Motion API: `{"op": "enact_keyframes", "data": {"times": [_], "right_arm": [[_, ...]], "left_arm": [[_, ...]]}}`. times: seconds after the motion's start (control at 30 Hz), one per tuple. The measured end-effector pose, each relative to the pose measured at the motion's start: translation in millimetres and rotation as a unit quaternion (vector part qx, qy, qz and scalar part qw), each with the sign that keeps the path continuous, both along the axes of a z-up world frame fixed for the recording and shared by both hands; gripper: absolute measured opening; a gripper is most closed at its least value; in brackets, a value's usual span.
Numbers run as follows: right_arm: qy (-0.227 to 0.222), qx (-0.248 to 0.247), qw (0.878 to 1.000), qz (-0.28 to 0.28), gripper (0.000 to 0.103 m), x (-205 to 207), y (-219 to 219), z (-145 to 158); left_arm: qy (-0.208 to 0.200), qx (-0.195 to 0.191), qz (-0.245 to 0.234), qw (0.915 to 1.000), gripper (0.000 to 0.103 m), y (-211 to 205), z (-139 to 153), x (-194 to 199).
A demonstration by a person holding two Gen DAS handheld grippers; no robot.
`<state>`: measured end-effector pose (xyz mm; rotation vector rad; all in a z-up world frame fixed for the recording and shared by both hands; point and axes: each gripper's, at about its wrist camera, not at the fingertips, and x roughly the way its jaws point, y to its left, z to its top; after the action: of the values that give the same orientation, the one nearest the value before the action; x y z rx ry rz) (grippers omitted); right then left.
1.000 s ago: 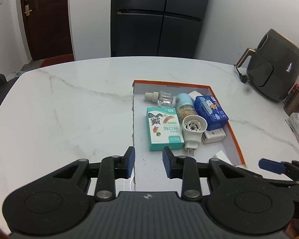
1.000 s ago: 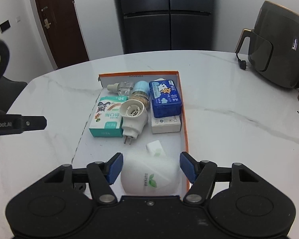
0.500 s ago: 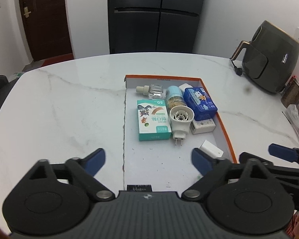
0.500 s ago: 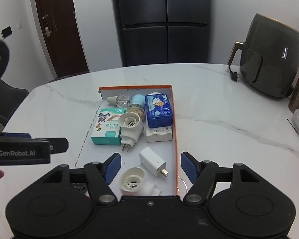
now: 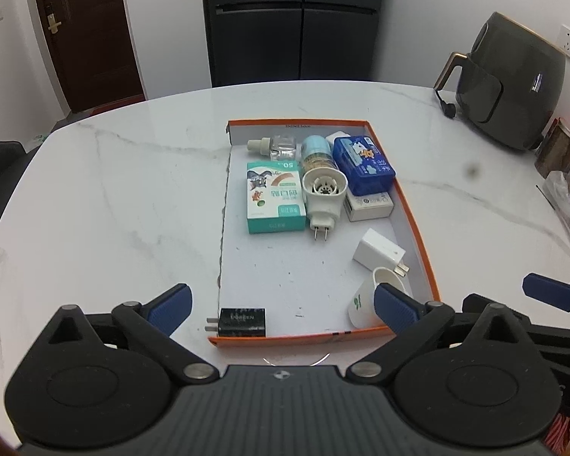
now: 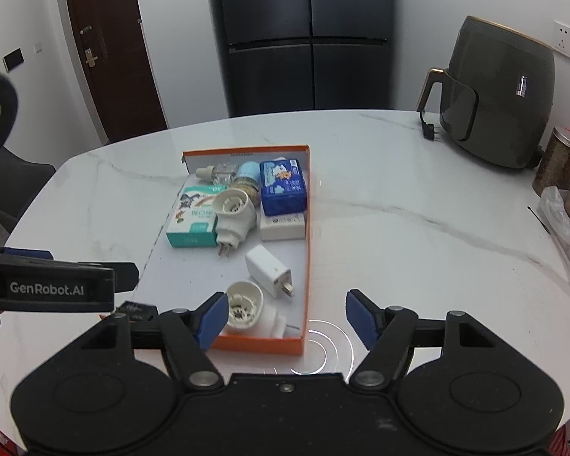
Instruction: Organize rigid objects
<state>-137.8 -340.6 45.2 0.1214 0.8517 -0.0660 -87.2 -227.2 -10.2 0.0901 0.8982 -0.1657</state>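
left gripper (image 5: 281, 306): pitched down toward the near end of the orange tray (image 5: 418, 228); jaws have just been opening and stand spread wide, nothing between the pads.
right gripper (image 6: 285, 321): pitched down over the tray's near right corner; jaws have just been opening, spread, pinching nothing.
black charger (image 5: 242, 321): lies flat in the near left corner of the tray, prongs pointing left.
white plug-in unit (image 6: 247, 306): lies on its side in the near right corner, just beside the white charger (image 6: 268, 269).
rest of items: green box (image 5: 275, 201), blue box (image 5: 363, 165) and others grouped at the tray's far end.
table (image 5: 114, 190): white marble.
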Motion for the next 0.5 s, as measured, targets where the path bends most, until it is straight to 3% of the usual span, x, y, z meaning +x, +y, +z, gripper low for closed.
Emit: {"op": "enact_keyframes", "data": {"times": [0.5], "right_arm": [[0.007,0.001,1.0,0.007,0.082,-9.2,-3.4,-2.5]], "left_arm": [[0.002,0.004,0.015,0.9999,0.103,-2.7,0.2,-5.3]]}}
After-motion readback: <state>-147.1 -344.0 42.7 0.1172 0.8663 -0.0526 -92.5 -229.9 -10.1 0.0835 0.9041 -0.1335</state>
